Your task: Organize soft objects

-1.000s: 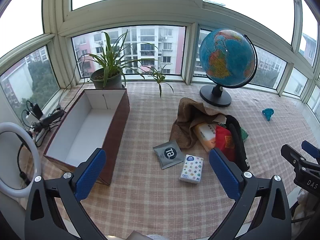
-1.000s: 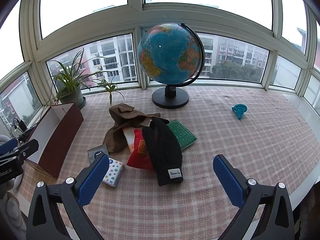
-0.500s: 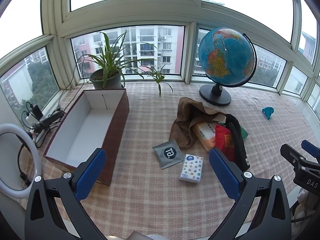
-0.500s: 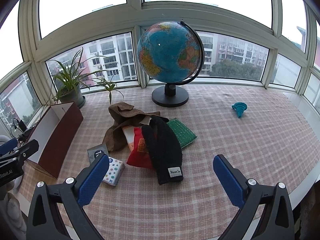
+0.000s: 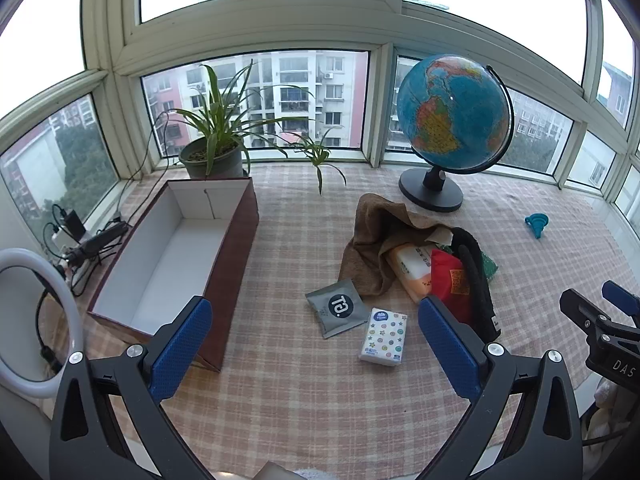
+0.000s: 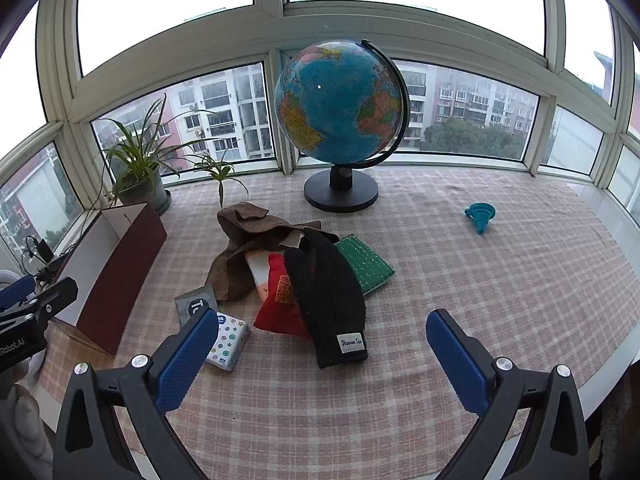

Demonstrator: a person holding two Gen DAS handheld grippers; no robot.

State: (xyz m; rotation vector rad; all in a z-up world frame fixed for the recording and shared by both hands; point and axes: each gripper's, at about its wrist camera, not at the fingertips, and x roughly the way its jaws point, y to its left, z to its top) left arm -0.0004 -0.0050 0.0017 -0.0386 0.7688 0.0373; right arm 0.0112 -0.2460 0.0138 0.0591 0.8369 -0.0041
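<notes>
A heap of soft things lies mid-table: a brown cloth [image 5: 374,236] [image 6: 248,240], a black knit hat [image 6: 328,292] [image 5: 476,276], a red pouch [image 6: 278,304] [image 5: 450,284], a green sponge [image 6: 364,262], an orange-white pack [image 5: 412,270]. In front lie a grey sachet [image 5: 336,306] [image 6: 194,306] and a dotted tissue pack [image 5: 384,336] [image 6: 228,340]. An empty brown box [image 5: 176,256] [image 6: 116,264] stands at left. My left gripper [image 5: 312,346] hovers open near the tissue pack. My right gripper [image 6: 320,354] hangs open just before the hat.
A globe [image 5: 452,120] [image 6: 340,108] stands behind the heap, a potted plant [image 5: 214,152] [image 6: 138,184] behind the box. A blue funnel [image 5: 537,225] [image 6: 480,215] lies at right. A ring light [image 5: 32,320] and cables [image 5: 88,240] sit left of the box. Windows close the far side.
Both views have shifted only slightly; the right gripper edged a little toward the heap. Nothing on the table has moved and both grippers stay open.
</notes>
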